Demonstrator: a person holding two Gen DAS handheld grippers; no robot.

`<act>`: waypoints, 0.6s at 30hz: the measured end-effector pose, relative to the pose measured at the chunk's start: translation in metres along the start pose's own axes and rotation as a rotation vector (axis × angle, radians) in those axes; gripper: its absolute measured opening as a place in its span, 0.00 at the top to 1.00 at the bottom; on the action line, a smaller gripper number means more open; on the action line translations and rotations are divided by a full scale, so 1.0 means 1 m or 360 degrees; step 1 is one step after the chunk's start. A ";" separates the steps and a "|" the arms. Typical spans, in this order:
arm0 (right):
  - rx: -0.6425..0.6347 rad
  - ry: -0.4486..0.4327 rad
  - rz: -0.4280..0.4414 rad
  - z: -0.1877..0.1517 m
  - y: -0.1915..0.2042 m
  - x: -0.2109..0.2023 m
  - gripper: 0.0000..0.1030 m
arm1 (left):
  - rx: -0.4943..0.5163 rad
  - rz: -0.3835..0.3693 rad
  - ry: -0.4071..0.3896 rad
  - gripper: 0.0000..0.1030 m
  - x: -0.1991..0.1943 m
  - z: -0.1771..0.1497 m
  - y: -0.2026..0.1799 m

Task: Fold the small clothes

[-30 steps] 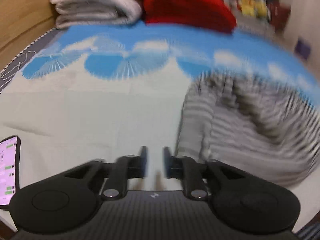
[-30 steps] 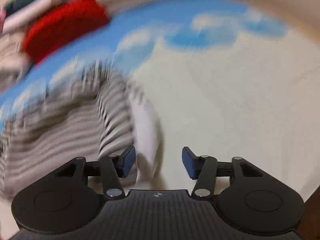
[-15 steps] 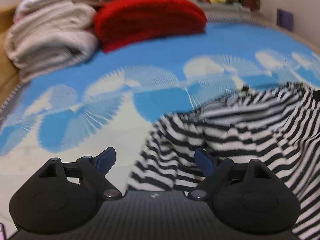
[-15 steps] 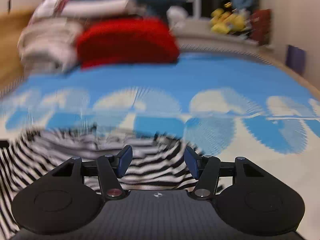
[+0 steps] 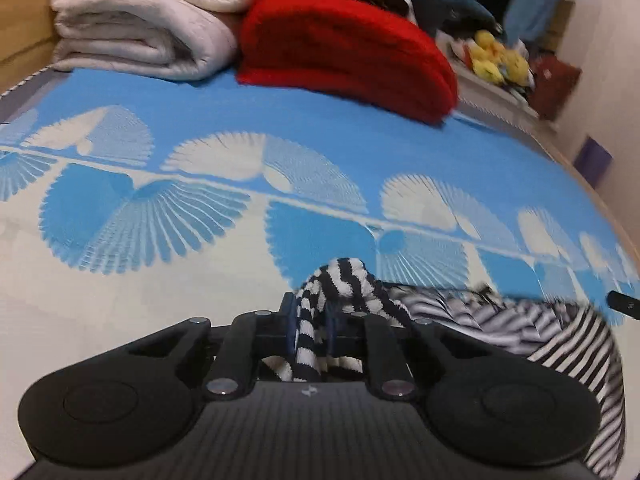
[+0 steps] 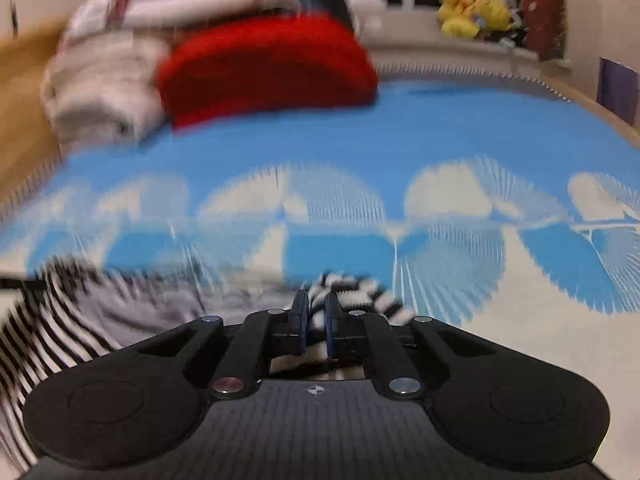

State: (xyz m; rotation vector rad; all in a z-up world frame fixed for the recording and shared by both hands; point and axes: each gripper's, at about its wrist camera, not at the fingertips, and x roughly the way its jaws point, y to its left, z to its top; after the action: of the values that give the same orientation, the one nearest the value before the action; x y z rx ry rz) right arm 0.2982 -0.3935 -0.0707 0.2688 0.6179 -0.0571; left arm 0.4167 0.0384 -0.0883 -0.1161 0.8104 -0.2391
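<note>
A black-and-white striped garment [image 5: 500, 320] lies crumpled on the blue and white bedspread [image 5: 200, 120]. In the left wrist view my left gripper [image 5: 310, 314] is closing, and a bunched fold of the garment is pinched between its pads and sticks up past the fingertips. In the right wrist view the striped garment [image 6: 60, 320] spreads off to the left, blurred. My right gripper [image 6: 316, 304] is closing too, its pads pressed on another bunched corner of the same cloth. The cloth under both grippers is hidden.
A red folded blanket [image 5: 344, 48] and beige folded blankets [image 5: 152, 32] are stacked at the far end of the bed. Yellow plush toys [image 5: 496, 60] sit on a ledge behind. The bed's wooden edge [image 6: 616, 120] runs along the right.
Half a second ago both grippers stood open over the striped garment. Now both have closed on bunched folds of it, after swinging across the bed.
</note>
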 end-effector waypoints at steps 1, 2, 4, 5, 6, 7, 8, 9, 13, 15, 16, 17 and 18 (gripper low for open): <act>0.0122 -0.0044 -0.0019 0.003 -0.010 0.004 0.93 | -0.0019 0.0018 0.0023 0.85 0.008 0.001 0.003; 0.0236 -0.0079 -0.0056 0.005 -0.019 0.009 0.93 | -0.0027 0.0046 0.0051 0.85 0.015 0.000 0.005; 0.0436 -0.0089 -0.0142 0.000 -0.038 0.025 0.93 | -0.0032 0.0100 0.0076 0.84 0.029 -0.003 0.009; 0.0512 -0.0051 -0.0205 -0.004 -0.047 0.035 0.93 | -0.0024 0.0110 0.0092 0.84 0.034 -0.004 0.009; 0.0539 -0.0010 -0.0241 -0.007 -0.052 0.041 0.93 | -0.0019 0.0096 0.0117 0.84 0.038 -0.004 0.008; 0.0562 0.0038 -0.0248 -0.009 -0.055 0.044 0.88 | -0.0020 0.0077 0.0123 0.80 0.038 -0.004 0.009; 0.0568 0.0071 -0.0220 -0.007 -0.056 0.044 0.88 | -0.0013 0.0050 0.0123 0.77 0.035 -0.005 0.009; 0.0547 0.0084 -0.0169 -0.005 -0.053 0.041 0.87 | -0.0006 0.0018 0.0116 0.67 0.033 -0.004 0.008; 0.0217 0.0056 0.0055 0.000 -0.025 0.017 0.40 | -0.0064 -0.0050 0.0086 0.39 0.025 -0.003 0.006; 0.0014 0.0111 0.0108 -0.007 -0.005 0.016 0.36 | -0.0055 -0.0041 0.0096 0.39 0.027 -0.003 0.004; -0.0081 0.0150 0.0097 -0.011 0.003 0.021 0.35 | -0.0035 -0.0027 0.0105 0.39 0.028 -0.005 0.002; -0.0183 0.0183 0.0043 -0.017 0.013 0.030 0.35 | -0.0014 -0.0014 0.0112 0.39 0.029 -0.006 0.000; -0.0268 0.0218 -0.0027 -0.023 0.020 0.037 0.37 | 0.0006 -0.0004 0.0117 0.39 0.029 -0.006 -0.001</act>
State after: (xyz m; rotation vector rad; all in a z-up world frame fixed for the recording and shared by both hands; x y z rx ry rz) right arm 0.3178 -0.3674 -0.1057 0.1046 0.7566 -0.0028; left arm 0.4308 0.0298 -0.1126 -0.1050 0.8829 -0.2482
